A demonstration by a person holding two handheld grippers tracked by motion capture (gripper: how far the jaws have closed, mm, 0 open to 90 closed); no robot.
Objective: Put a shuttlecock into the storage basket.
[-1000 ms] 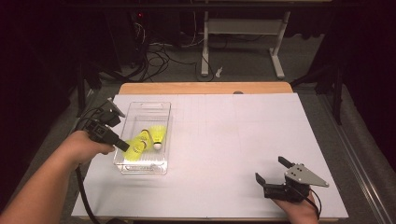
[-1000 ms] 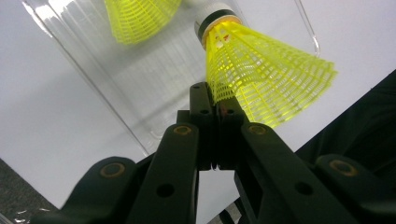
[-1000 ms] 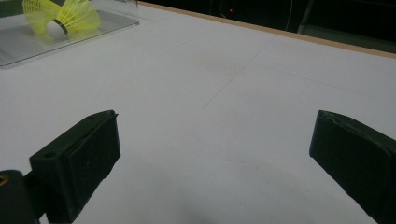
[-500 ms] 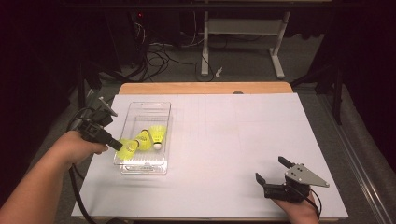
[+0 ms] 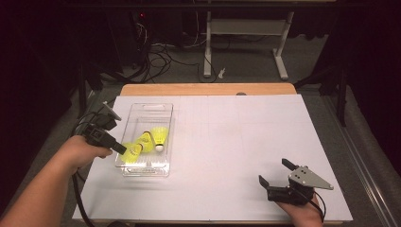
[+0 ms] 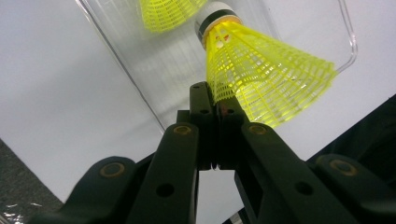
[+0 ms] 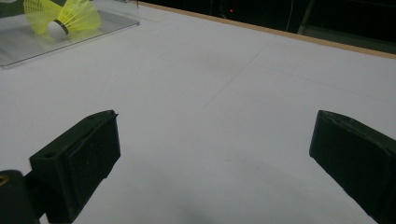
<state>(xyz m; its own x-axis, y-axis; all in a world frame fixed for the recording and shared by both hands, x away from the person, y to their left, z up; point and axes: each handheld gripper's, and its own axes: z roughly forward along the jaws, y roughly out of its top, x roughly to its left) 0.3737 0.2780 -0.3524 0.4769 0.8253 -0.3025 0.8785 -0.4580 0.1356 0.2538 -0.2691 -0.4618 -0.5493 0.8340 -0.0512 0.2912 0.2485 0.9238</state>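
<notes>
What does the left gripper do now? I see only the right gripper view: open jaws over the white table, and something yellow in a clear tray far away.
Observer: The left gripper is shut on the mesh skirt of a yellow shuttlecock.
Operator: How many other shuttlecocks are in the tray?
Observer: The high view shows two more shuttlecocks lying close together inside the clear tray.
</notes>
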